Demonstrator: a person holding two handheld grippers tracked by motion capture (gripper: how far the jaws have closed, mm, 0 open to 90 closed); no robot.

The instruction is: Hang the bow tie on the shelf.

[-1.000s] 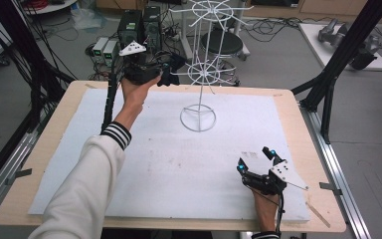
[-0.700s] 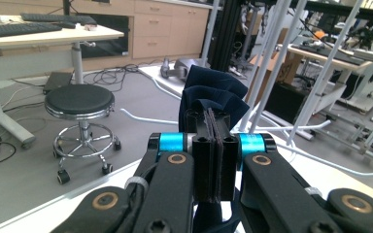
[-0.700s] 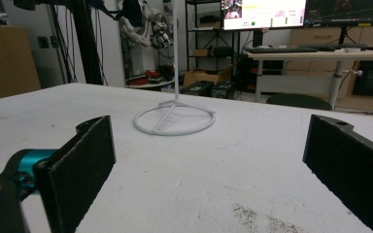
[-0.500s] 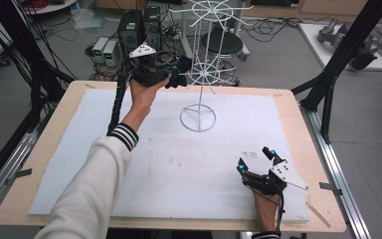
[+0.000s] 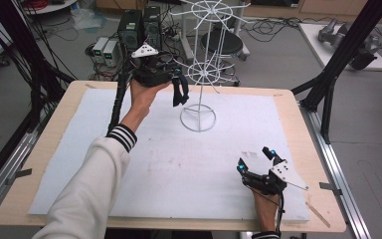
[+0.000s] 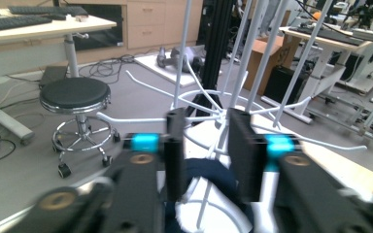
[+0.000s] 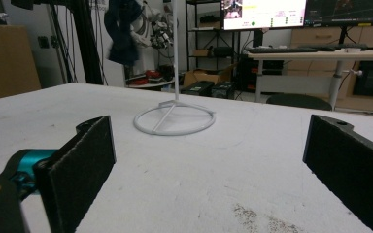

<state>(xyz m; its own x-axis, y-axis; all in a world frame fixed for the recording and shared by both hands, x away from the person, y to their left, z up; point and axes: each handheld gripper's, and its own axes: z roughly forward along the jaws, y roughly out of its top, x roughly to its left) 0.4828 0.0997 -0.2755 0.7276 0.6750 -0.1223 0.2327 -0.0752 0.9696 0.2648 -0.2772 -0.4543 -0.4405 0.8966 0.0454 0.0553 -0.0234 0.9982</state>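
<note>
We see a white-padded counter (image 5: pixel 144 164) in a cable-strewn lab. Our left gripper (image 5: pixel 178 82), jaws just parted, has a dark sock (image 5: pixel 180 93) dangling beside the white wire rack (image 5: pixel 202 74). Our right gripper (image 5: pixel 256 160) rests wide open, empty.

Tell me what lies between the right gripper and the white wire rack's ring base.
Nothing: the high view shows bare white mat between the right gripper and the ring base.

Even, bright indoor light falls on the tabletop (image 5: pixel 144 164) with faint shadows; the left tool (image 6: pixel 206 145) blurs toward 6 o'clock.
</note>
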